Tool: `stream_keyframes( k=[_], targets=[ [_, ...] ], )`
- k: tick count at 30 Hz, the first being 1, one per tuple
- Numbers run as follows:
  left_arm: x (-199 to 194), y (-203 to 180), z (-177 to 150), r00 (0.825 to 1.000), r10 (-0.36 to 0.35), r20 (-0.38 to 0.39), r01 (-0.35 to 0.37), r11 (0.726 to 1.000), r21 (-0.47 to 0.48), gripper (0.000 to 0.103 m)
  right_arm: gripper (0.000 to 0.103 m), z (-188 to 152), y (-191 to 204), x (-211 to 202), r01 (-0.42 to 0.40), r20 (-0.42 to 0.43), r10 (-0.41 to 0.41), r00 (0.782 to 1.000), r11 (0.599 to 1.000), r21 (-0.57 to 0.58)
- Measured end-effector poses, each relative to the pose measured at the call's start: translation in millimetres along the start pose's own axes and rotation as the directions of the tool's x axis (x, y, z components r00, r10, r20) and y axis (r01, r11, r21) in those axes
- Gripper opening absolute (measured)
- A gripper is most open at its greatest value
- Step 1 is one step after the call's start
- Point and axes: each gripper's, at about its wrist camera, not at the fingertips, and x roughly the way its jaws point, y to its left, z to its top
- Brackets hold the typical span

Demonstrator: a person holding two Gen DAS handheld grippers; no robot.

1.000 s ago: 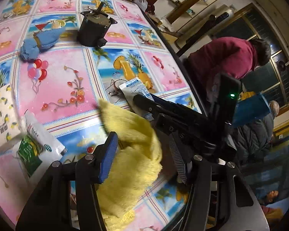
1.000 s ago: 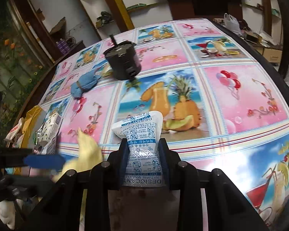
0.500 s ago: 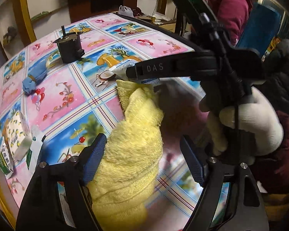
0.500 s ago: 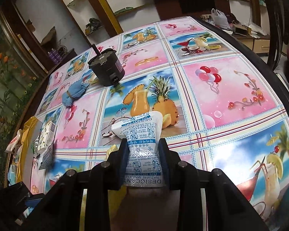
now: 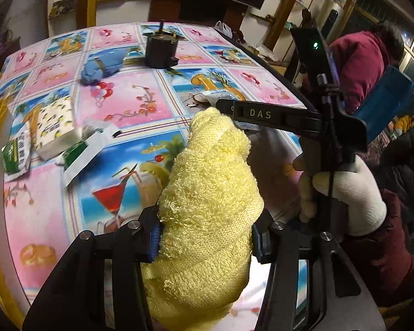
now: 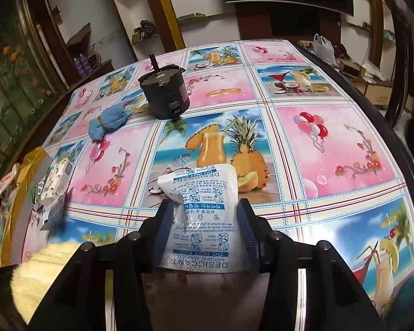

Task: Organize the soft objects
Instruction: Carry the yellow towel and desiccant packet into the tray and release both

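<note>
Now clamped by left gripper (image 5: pixel 204 237): yellow towel (image 5: pixel 209 207); right gripper (image 6: pixel 204 229) gripping desiccant pouch (image 6: pixel 204 207) above fruit-print tablecloth (image 6: pixel 331 149), shelved room behind.

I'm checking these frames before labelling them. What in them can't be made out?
- Yellow towel, left wrist view: lower end cut off by the frame edge.
- Desiccant pouch, right wrist view: near end hidden behind the right gripper.
- Packets at the table edge: blurred, print unreadable.

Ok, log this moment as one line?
left gripper: shut on towel | right gripper: shut on desiccant bag | blue cloth: on table
</note>
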Motion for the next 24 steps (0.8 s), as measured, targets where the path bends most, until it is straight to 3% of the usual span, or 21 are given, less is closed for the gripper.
stream_keyframes(
  k=[3,4,5,7,11,17,21,24],
  targets=[
    [-32,13,-16,0.997,-0.029,0.065,0.034,0.997,-0.071,0.049,0.049,0,-1,0,-0.001,0.000,0.001,1.000,1.000,0.000],
    [-44,20,-20,0.995,-0.033,0.089,0.041,0.995,-0.096,0.049,0.045,-1,-1,0,-0.002,0.001,0.002,1.000,1.000,0.001],
    [-55,25,-23,0.993,-0.034,0.110,0.047,0.992,-0.118,0.049,0.032,-1,-1,0,-0.006,0.002,0.006,1.000,1.000,0.000],
    [-83,43,-31,0.987,-0.021,0.159,0.049,0.984,-0.170,0.049,0.029,-1,2,-3,-0.010,0.019,0.010,1.000,1.000,-0.012],
    [-133,77,-43,0.969,0.035,0.243,0.026,0.970,-0.242,0.049,0.028,0,15,-21,-0.014,0.087,0.018,0.996,0.999,-0.046],
    [-198,136,-69,0.922,0.183,0.340,-0.052,0.931,-0.361,0.049,0.028,2,55,-51,-0.104,0.116,0.115,0.987,0.990,-0.092],
    [-214,169,-77,0.906,0.229,0.356,-0.060,0.902,-0.428,0.049,0.028,11,103,-61,-0.154,0.106,0.174,0.979,0.974,-0.168],
    [-219,184,-74,0.899,0.236,0.369,-0.057,0.898,-0.436,0.049,0.028,20,140,-60,-0.214,0.072,0.233,0.970,0.956,-0.201]
  ],
)
